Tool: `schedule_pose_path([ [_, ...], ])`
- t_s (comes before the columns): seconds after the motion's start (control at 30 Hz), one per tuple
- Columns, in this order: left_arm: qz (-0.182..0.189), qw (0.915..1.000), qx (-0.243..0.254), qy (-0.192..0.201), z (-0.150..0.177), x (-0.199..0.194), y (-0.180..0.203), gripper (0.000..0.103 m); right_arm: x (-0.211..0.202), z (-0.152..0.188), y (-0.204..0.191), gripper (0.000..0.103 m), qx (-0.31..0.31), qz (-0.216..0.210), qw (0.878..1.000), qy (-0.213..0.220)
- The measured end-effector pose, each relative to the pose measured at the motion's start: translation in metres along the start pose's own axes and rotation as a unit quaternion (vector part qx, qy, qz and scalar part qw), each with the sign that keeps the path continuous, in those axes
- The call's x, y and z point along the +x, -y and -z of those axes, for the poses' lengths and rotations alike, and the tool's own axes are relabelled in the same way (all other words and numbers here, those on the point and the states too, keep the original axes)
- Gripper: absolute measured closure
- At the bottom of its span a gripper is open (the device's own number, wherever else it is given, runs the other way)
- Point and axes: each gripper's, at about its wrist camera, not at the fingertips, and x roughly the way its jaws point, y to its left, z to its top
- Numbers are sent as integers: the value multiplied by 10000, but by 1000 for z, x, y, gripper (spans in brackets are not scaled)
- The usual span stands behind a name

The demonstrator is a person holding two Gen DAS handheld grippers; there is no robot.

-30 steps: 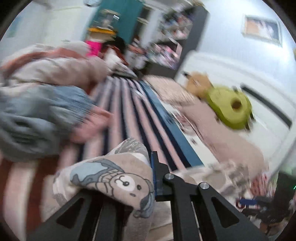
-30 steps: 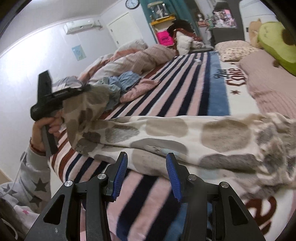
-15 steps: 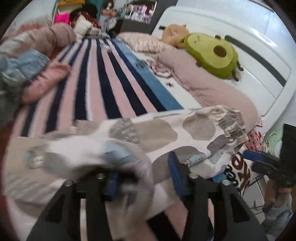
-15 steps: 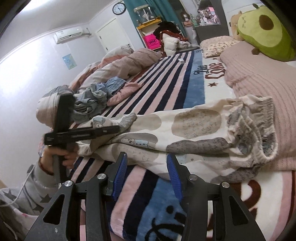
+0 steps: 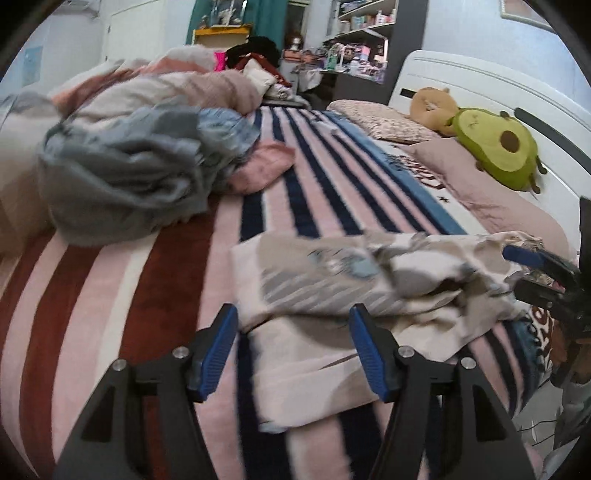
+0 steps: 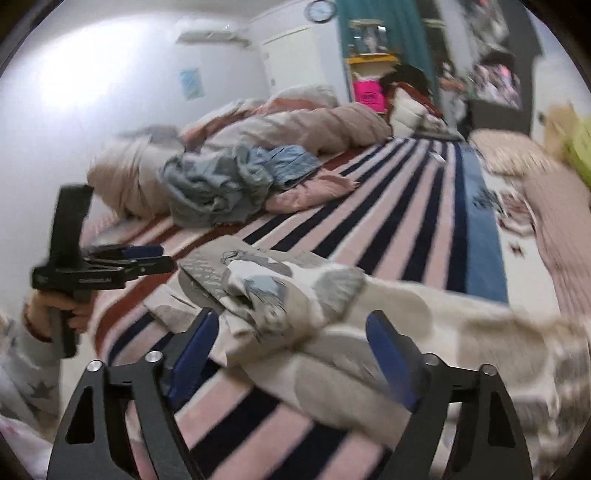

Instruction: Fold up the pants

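while both spread wider, left claw empty, right claw empty, pants beneath

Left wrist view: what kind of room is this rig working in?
Almost certainly a lived-in bedroom. The pants lie on a striped blanket covering a bed with a white headboard, an avocado plush sits by the pillows, and cluttered shelves stand behind.

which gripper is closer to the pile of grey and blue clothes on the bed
Left. The left gripper hangs just in front of the clothes pile; the right gripper, jaws opening, is nearer the camera, over the pants.
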Motion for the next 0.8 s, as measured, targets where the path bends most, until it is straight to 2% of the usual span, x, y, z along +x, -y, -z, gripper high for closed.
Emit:
schedule_pose_path([
  [0.23,225,9996,125,-94,22,17,-19,45,84,-10,-44,21,-912,551,9930,-518],
  [0.3,336,9993,80,-116,24,22,-23,45,97,-11,-45,21,-977,780,9908,-511],
  [0.33,381,9992,50,-125,25,23,-26,45,103,-11,-44,25,-954,793,9909,-528],
  [0.37,408,9991,25,-138,25,26,-28,45,107,-12,-42,33,-920,754,9913,-570],
  [0.43,403,9991,29,-138,25,29,-30,45,114,-13,-40,92,-868,762,9909,-694],
  [0.47,394,9991,38,-135,25,30,-30,45,113,-15,-39,97,-824,828,9910,-653],
  [0.67,277,9994,94,-185,26,32,-27,44,62,-16,4,97,263,1177,9927,29],
  [0.8,98,9997,55,-234,25,32,-26,44,29,8,43,82,1053,1355,9851,-108],
])
